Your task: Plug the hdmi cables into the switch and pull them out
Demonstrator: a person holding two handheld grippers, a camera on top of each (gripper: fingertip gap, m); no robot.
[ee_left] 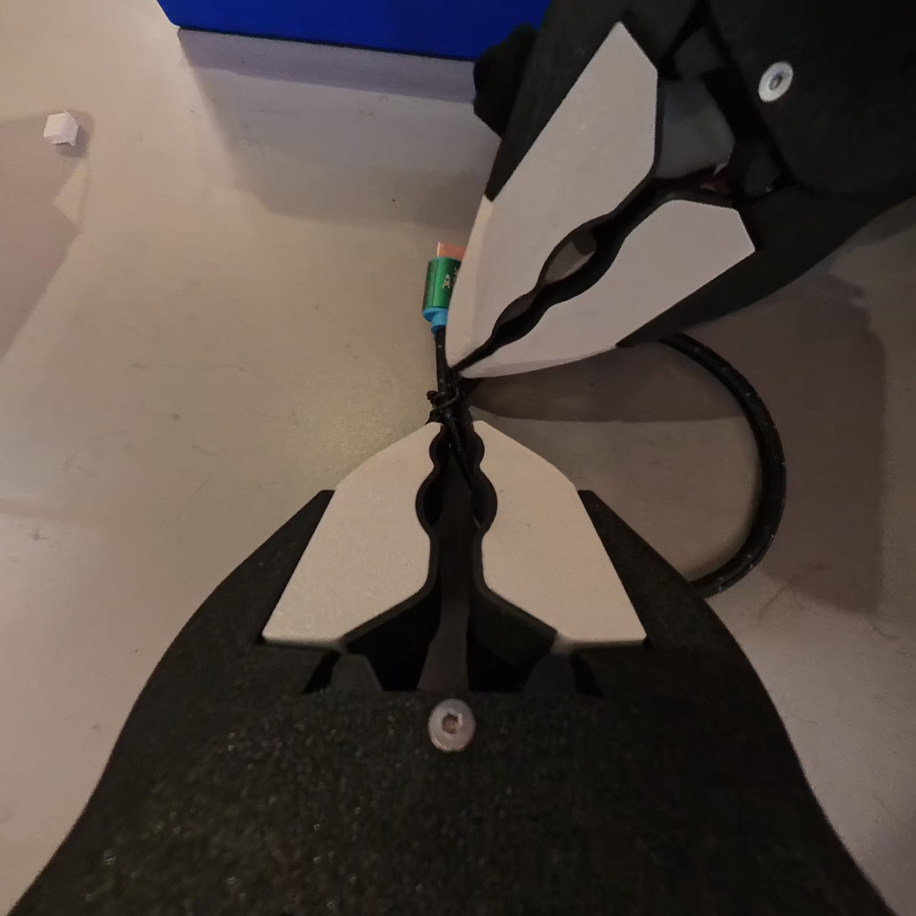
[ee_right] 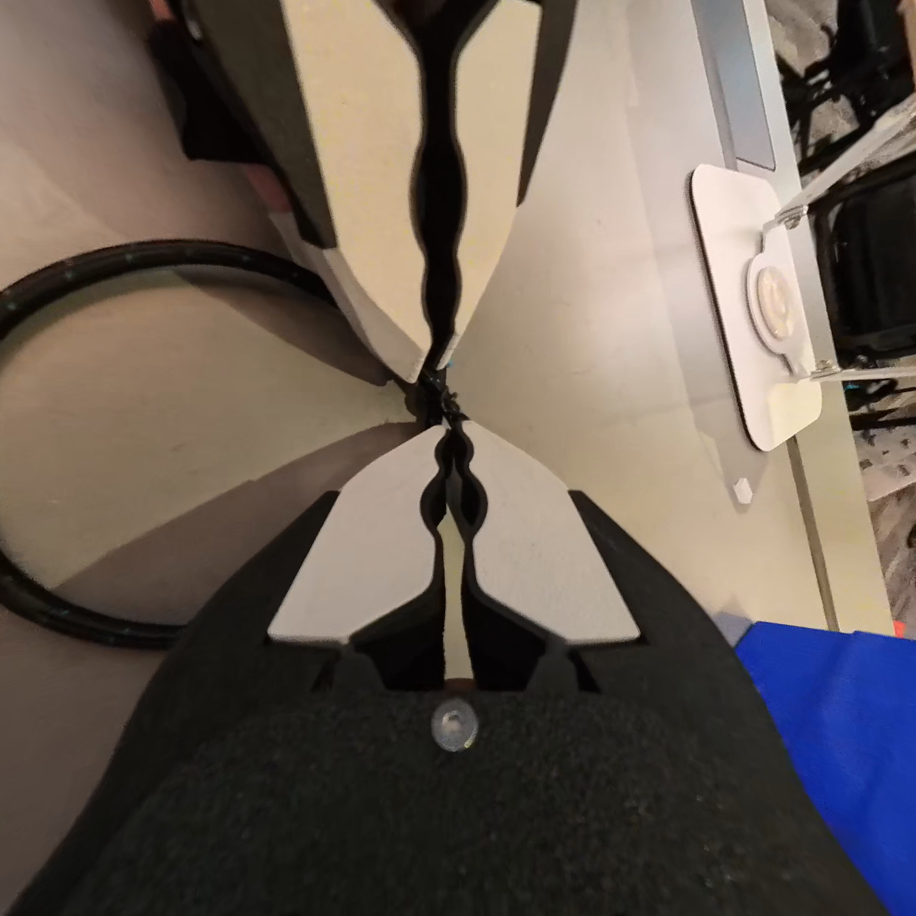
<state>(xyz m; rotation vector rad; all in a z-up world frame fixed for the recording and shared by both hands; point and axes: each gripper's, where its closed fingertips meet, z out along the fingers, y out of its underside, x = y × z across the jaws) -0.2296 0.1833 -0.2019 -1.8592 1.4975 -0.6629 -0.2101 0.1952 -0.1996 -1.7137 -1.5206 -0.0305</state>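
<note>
A black braided HDMI cable [ee_left: 770, 436] lies on the pale table, coiled in a loop and bound by a thin black tie [ee_left: 441, 400]. Its green connector [ee_left: 438, 283] has a blue collar and a copper plug tip that points away from me. My left gripper [ee_left: 455, 427] is shut on the cable just below the tie. My right gripper [ee_left: 453, 369] comes in from the upper right and is shut on the cable just above the tie, tip to tip with the left. In the right wrist view, my right gripper [ee_right: 450, 427] faces the left gripper [ee_right: 435, 361], with the loop [ee_right: 148, 248] at left. No switch is clearly visible.
A blue box [ee_left: 322, 20] stands at the table's far side and shows in the right wrist view [ee_right: 842, 743]. A small white scrap [ee_left: 62, 129] lies at left. A white pad [ee_right: 718, 238] under a metal clamp sits near the table edge. A dark object [ee_right: 198, 124] lies behind the left gripper. Both grippers' tips are close together, under 4 cm apart.
</note>
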